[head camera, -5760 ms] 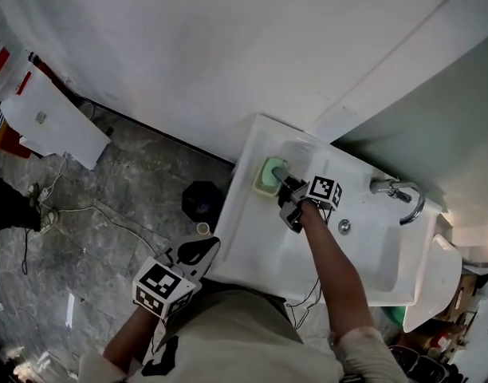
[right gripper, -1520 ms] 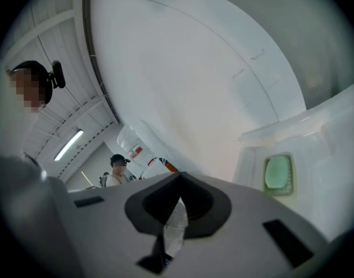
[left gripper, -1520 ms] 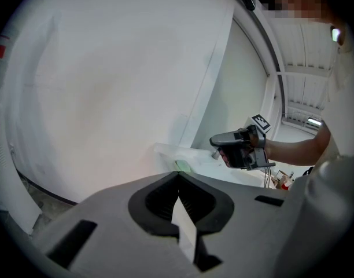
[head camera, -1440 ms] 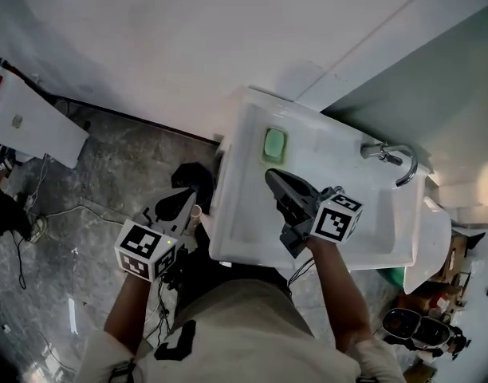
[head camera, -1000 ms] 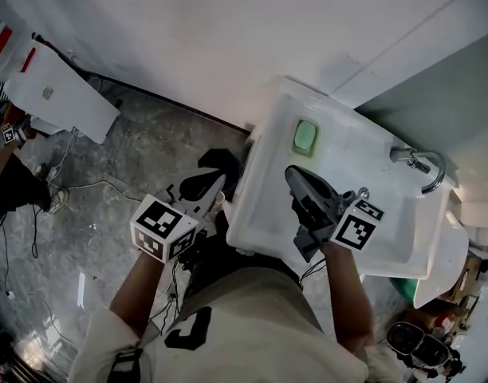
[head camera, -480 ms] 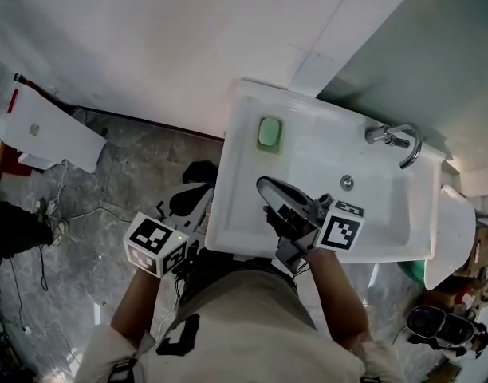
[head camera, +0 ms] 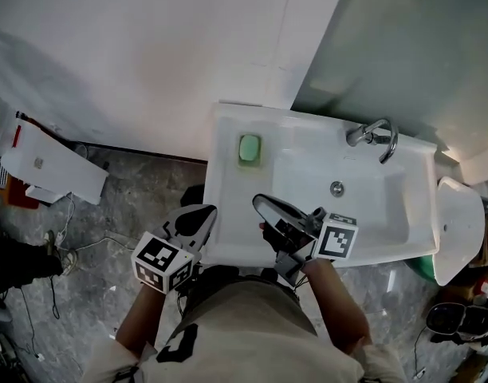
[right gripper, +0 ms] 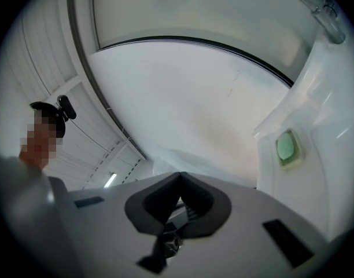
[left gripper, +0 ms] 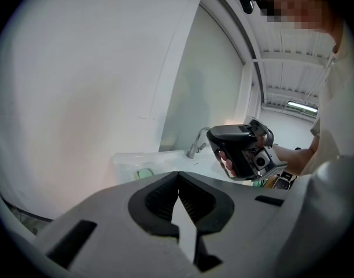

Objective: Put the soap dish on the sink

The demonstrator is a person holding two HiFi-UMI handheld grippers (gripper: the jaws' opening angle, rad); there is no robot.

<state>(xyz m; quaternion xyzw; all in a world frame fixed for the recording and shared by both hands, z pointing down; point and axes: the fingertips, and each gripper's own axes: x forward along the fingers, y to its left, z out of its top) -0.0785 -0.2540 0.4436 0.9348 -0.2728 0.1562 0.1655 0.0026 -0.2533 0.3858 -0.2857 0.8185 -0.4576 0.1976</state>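
Pale green rounded soap dish (head camera: 249,149) sits on the white ceramic sink (head camera: 222,183) ledge (contents unclear). The left gripper (head camera: 202,212) and right gripper (head camera: 260,203) both have their jaws together, empty.

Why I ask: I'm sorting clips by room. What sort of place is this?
Probably a washroom or utility corner: a white sink with a tap, a green soap dish on its rim.

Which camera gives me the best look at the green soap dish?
The head view: the green rectangular soap dish lies whole on the left ledge of the white ceramic sink, seen from above. The right gripper view shows it smaller and sideways; the left gripper view only a low green sliver.
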